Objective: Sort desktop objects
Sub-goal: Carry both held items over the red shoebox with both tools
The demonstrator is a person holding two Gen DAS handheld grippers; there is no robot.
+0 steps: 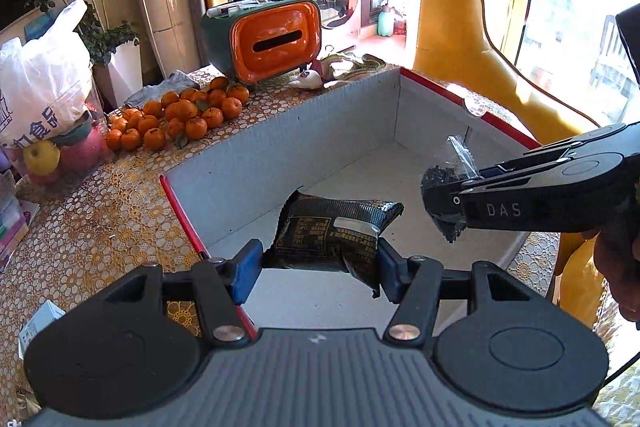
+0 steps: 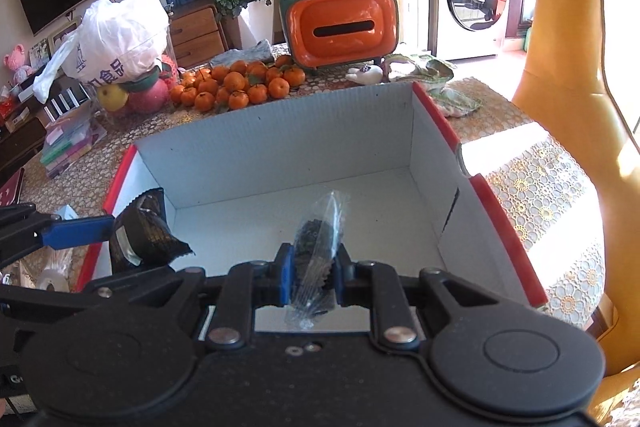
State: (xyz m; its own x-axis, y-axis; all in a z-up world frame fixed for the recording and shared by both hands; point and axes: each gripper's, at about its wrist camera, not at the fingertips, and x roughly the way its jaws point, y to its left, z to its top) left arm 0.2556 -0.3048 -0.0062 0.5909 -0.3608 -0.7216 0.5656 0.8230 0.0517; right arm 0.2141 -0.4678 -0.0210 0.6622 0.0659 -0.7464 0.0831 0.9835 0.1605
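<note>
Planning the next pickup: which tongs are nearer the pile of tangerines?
Left. The left tongs, gripping a dark packet, hang over the box's side nearest the tangerines; the right tongs, pinching a clear bag, are farther away.

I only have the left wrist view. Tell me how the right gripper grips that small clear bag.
Observer: The right gripper has both blue fingers pressed on the clear bag at its middle, and the bag's top sticks up.
Operator: Report what's under it in the box.
Observer: The box shows only bare white floor below the bag. The dark packet hangs near the left rim, apart from the bag.
</note>
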